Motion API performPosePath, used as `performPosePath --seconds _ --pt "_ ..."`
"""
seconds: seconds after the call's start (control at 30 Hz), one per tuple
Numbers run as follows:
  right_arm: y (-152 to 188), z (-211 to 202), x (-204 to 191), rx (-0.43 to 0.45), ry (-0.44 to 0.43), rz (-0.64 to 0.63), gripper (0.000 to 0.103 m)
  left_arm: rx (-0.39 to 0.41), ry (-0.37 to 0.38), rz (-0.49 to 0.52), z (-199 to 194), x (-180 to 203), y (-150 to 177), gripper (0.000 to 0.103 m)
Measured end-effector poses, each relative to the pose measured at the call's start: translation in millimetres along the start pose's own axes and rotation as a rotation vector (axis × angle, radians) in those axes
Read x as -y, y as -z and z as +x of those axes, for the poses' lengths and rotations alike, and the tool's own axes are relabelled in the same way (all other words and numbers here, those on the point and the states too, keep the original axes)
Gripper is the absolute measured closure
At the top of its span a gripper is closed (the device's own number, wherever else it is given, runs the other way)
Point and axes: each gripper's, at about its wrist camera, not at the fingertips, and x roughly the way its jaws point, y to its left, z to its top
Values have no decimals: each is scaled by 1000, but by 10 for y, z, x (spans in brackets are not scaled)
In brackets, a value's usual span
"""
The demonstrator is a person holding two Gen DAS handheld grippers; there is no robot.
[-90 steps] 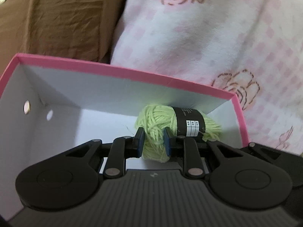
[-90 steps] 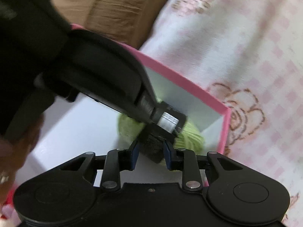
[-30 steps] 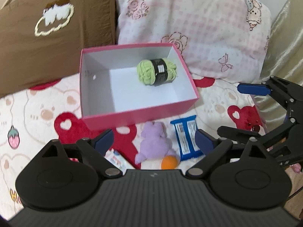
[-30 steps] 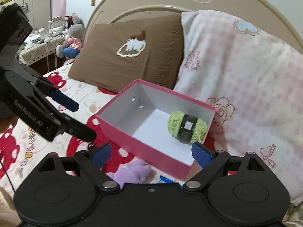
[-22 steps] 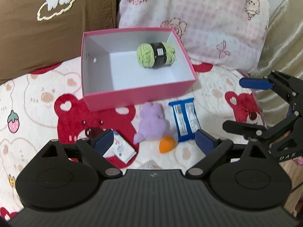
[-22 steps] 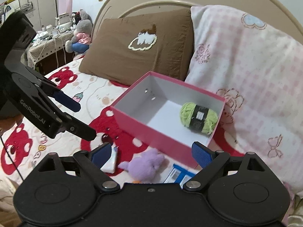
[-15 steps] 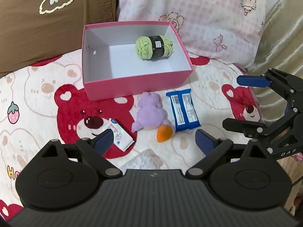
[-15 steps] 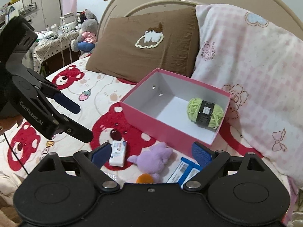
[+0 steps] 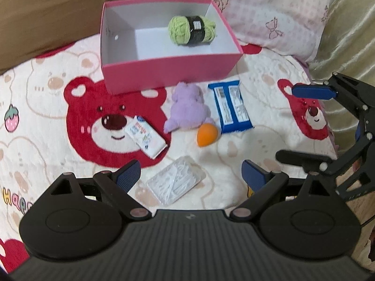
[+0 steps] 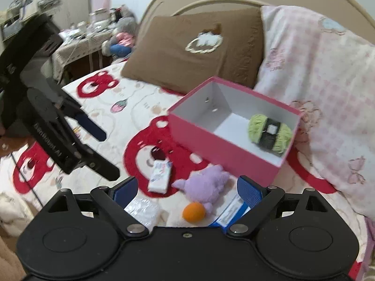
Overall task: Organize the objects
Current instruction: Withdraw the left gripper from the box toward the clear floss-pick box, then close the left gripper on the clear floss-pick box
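Green yarn ball is sitting boxed; I'm holding both grippers wide, empty, choosing among the bed's leftovers.

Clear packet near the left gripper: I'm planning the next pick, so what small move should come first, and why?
Probably lower the left gripper onto the clear packet: its jaws are open and empty, the packet lies between them, and only the yarn is in the pink box.
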Motion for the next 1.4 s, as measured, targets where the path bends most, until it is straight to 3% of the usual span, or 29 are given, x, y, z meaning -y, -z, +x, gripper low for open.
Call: performPosePath --seconds 0.3,0.5,0.73,0.9,1.03,1.17,1.27,1.4 --pt "212 371 -423 -86 -26 -112 9 -7 6 -28 184 -104 267 9" --pt "391 667 -444 -144 -79 -41 9 -3 30 -82 351 -211 449 11" --pt "545 953 -515 -168 -134 6 9 -42 69 -127 594 -339 605 12" --pt "638 1142 -615 -177 -189 5 9 -58 24 -137 741 -388 666 15" --pt "714 1237 -632 -150 -272 -22 9 -28 45 -171 838 -417 713 15" --pt "770 1363 -539 -130 -227 12 9 11 18 -170 937 -404 751 15" --pt "802 1452 -388 -161 -233 130 10 40 7 -182 990 -418 768 23" --pt "860 1479 -340 -172 -236 159 11 69 6 -238 1022 -476 779 34"
